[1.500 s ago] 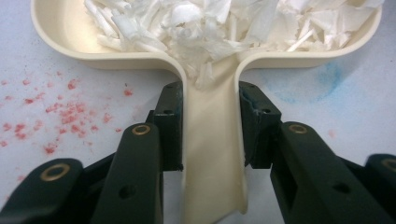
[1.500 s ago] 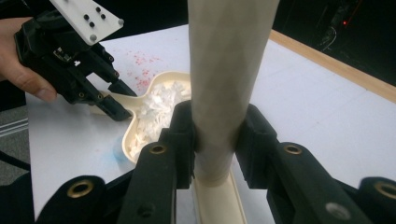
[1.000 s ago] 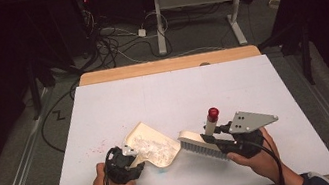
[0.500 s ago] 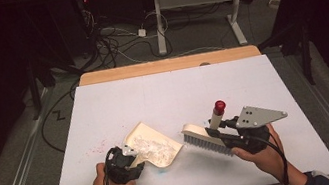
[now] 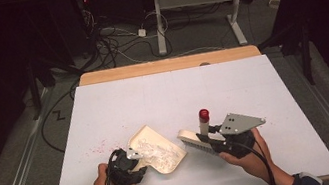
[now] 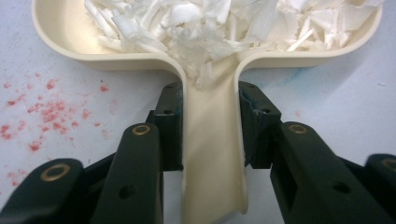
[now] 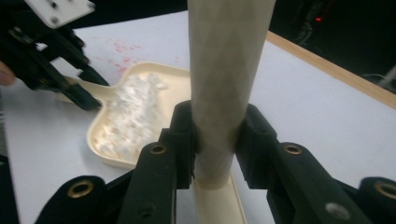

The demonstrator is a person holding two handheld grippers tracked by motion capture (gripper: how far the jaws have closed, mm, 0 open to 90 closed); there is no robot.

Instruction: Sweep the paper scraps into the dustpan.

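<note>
Cream plastic is the material of both tools: a dustpan [image 5: 158, 150] lying low and centre in the high view, loaded with white paper shreds [image 5: 158, 152], and a hand brush [image 5: 196, 141] just to its right. The left claw [image 6: 211, 128] is clamped on the dustpan's handle, one jaw on each side of it, as the left gripper view shows. The right claw [image 7: 215, 140] is closed around the brush's round handle; in the high view the brush sits just beside the pan's open lip, its red-capped end [image 5: 204, 115] pointing up.

Most of the shreds appear to be in the pan already, so the step in hand looks like a last sweep or lifting the load away. To do it well, keep the pan's lip pressed flat to the white surface [image 5: 253, 88] so nothing slips under, and draw the bristles in short strokes toward the pan's back wall. Before lifting, tip the lip slightly upward so the loose pile slides toward the handle. Red specks [image 5: 95, 147] left of the pan remain outside it.
</note>
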